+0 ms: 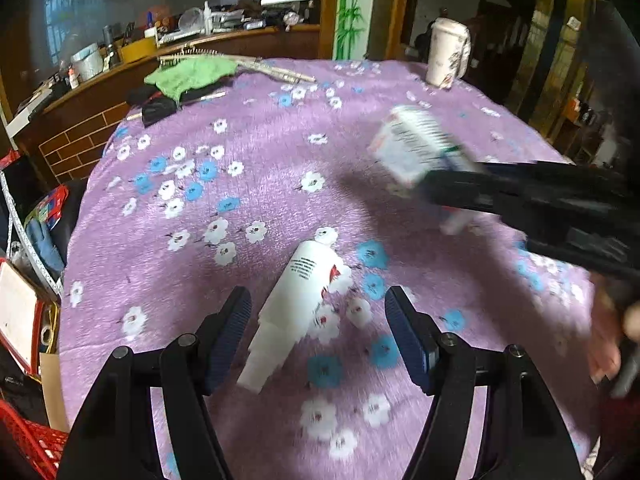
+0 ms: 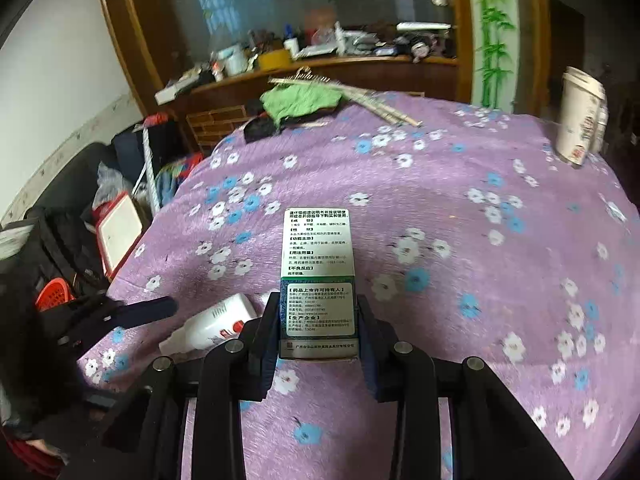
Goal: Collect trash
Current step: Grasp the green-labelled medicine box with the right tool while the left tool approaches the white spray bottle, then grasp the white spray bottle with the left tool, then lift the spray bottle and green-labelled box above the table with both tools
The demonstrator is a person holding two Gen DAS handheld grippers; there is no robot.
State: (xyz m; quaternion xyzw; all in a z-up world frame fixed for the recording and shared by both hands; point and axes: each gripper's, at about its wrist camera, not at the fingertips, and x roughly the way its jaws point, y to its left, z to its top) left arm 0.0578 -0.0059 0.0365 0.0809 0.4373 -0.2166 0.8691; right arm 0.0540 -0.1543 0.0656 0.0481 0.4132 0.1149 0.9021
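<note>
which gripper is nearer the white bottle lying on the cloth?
Left. The left gripper straddles the white bottle, open. The right gripper is off beside it, shut on the medicine box.

The left gripper (image 1: 318, 334), black with two dark blue ribbed pads, points down at a slant with its jaws wide apart, pressing on nothing. The right gripper (image 2: 318, 340), black with the same pads, also tilts down, its jaws closed tight on a small green and white box (image 2: 318, 276).

cluttered wooden counter (image 2: 320, 68), bamboo-painted pillar (image 2: 494, 32)
</note>
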